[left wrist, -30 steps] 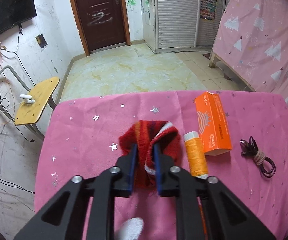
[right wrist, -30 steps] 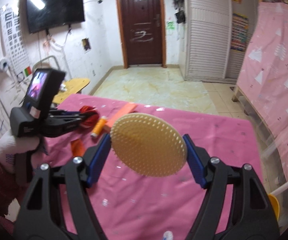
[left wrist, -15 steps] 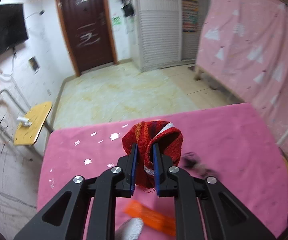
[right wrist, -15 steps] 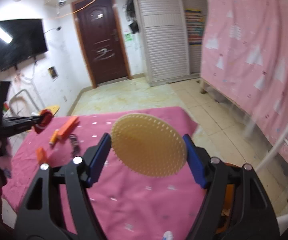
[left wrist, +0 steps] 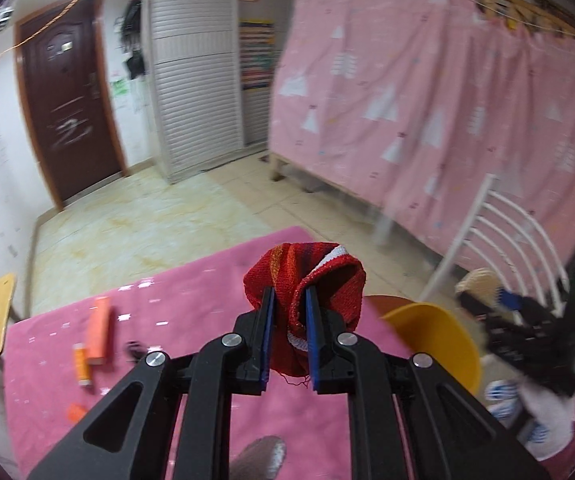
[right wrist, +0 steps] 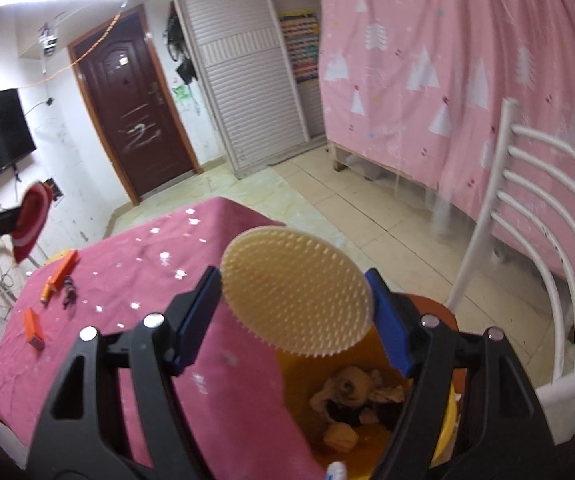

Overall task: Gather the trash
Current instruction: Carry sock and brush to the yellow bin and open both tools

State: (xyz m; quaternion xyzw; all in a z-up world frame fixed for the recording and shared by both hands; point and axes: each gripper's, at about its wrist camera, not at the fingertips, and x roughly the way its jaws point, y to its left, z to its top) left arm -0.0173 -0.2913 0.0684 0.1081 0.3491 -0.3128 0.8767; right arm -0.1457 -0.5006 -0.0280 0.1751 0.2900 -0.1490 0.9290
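Observation:
My left gripper (left wrist: 287,300) is shut on a red knitted cloth (left wrist: 327,280) with a white stripe and holds it in the air above the right end of the pink table (left wrist: 167,312). The cloth also shows at the far left of the right wrist view (right wrist: 31,216). My right gripper (right wrist: 293,292) is shut on a round cream bristled pad (right wrist: 295,292) and holds it just above the yellow trash bin (right wrist: 299,380). The bin (left wrist: 439,328) stands off the table's right end and holds crumpled scraps (right wrist: 351,396).
On the table's left part lie an orange box (left wrist: 98,330), an orange spool (left wrist: 81,364), a dark cord (left wrist: 134,348) and a small orange piece (left wrist: 75,412). A white chair (right wrist: 535,248) stands right of the bin. A pink curtain (left wrist: 427,112) hangs behind.
Both grippers have swung right towards the bin. The cloth has risen off the table and travelled right. The pad has come over the open bin.

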